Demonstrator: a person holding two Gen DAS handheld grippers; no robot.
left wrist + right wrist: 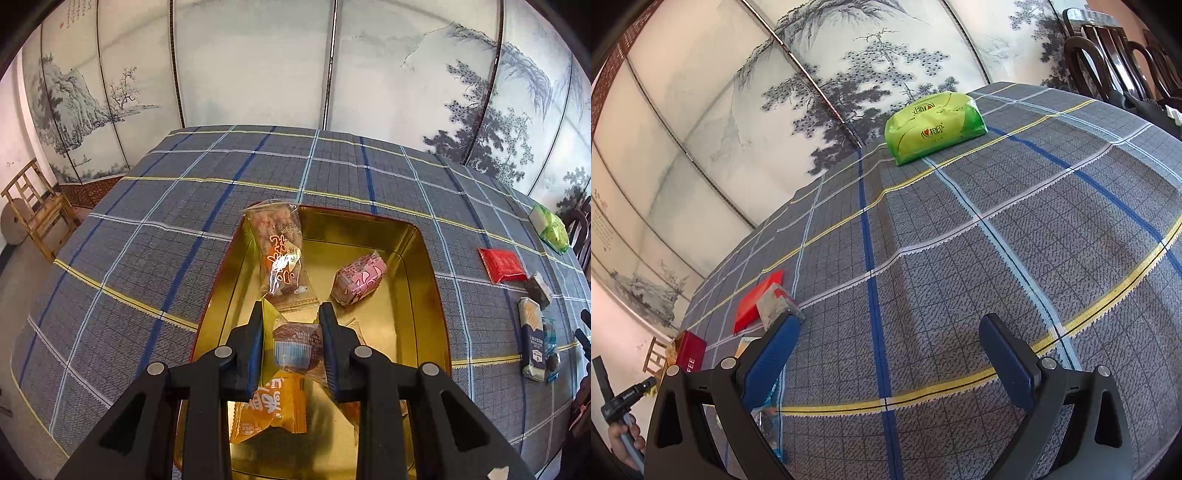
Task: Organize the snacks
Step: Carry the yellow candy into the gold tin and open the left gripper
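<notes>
Left tool [291, 350] squeezing wrapped cupcake [296, 349] just above gold tin [421, 295], among other snacks. Right tool [886, 365] wide open, empty, over surface [960, 258]. Next: let go, fetch red packet [753, 306].

Left gripper [291, 345] clamped on a wrapped cupcake [297, 349], held over the gold tin [417, 295]. In the tin: long clear snack bag [279, 254] leaning on the far-left rim, pink packet [358, 278] right of it, orange packet [273, 410] under the gripper. On the plaid tablecloth [147, 240] right of the tin: red packet [501, 264], dark cake [539, 290], blue-and-white bar [532, 338], green pack [549, 229] furthest back.
</notes>
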